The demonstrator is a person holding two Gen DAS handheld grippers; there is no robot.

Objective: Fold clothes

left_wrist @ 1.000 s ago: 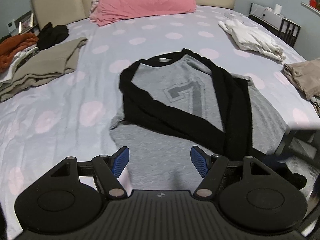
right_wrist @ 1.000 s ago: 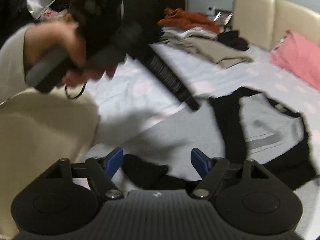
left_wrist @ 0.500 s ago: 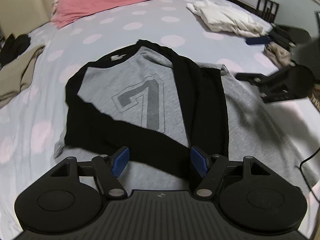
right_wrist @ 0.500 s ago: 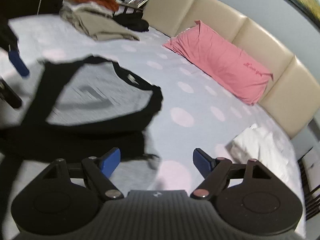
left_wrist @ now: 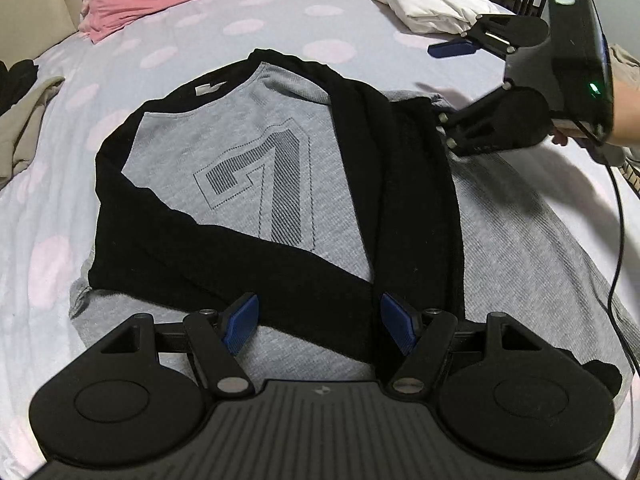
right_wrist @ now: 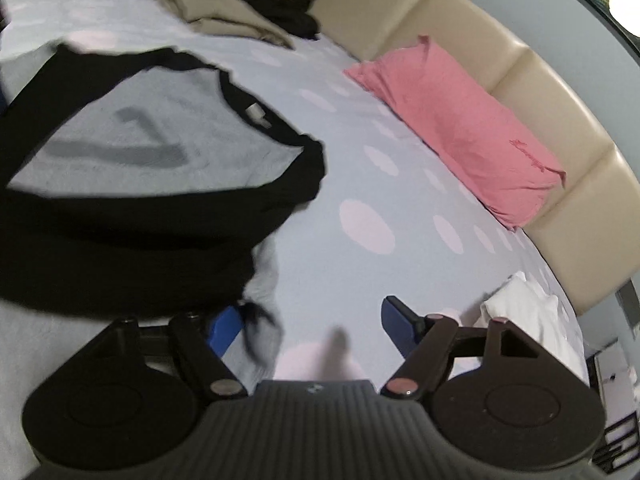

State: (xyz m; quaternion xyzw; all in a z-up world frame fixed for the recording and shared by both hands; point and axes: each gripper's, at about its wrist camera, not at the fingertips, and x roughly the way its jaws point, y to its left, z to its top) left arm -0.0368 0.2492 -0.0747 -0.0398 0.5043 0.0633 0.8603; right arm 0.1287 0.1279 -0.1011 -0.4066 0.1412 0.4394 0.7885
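Both grippers have neared the sweatshirt (left_wrist: 248,184) (hem under left fingers (left_wrist: 240,324)).

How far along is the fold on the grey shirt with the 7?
Done: both black sleeves lie folded in across the grey number-7 shirt on the dotted bedsheet. In hand: the left gripper hovers open over the hem; the right gripper, jaws closing, sits at the shirt's side edge, nothing gripped yet. Left: folding the body, then the white garment.

Left gripper (left_wrist: 319,328): black body, blue ribbed pads, silver pivot screws; right gripper (left_wrist: 448,80) black, green light, black cable trailing
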